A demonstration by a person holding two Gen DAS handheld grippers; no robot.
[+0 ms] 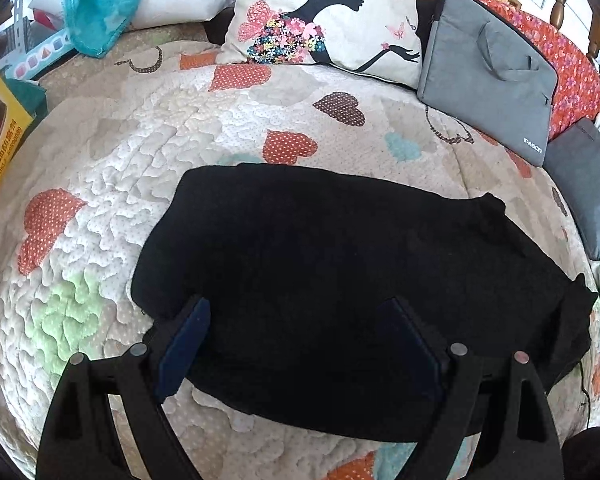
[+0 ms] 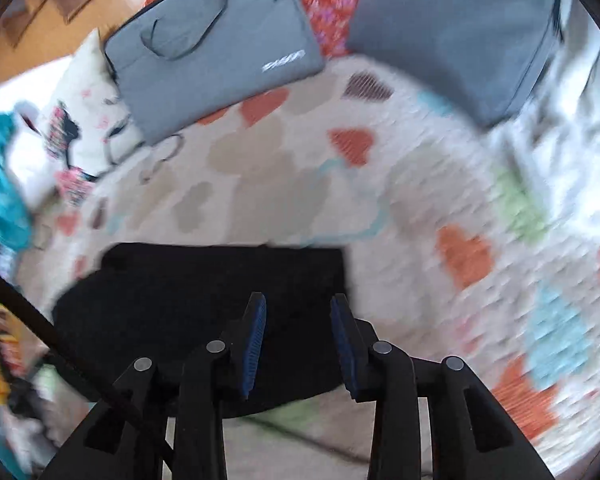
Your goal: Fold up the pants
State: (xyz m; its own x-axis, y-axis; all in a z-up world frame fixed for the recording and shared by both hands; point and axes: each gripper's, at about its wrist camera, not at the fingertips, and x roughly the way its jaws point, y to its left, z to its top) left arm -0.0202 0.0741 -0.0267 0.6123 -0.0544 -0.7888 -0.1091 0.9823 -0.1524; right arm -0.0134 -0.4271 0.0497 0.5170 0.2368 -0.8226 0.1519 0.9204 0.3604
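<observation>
The black pants [image 1: 340,248] lie in a folded, roughly rectangular bundle on the heart-patterned quilt [image 1: 140,152]. My left gripper [image 1: 298,308] hangs over their near left part with its blue pads [image 1: 188,344] spread wide and nothing pinched. In the blurred right wrist view the pants [image 2: 172,304] lie low and left of centre. My right gripper [image 2: 298,300] is over their right end, its jaws partly apart. A clear gap shows between its pads [image 2: 256,340], and no cloth is caught in it.
A white pillow with a floral silhouette [image 1: 324,20] and two grey laptop bags [image 1: 488,72] [image 1: 588,180] line the far and right sides. Teal cloth [image 1: 100,4] and a yellow package [image 1: 0,132] sit at the left. A black cable [image 2: 60,344] crosses the right wrist view.
</observation>
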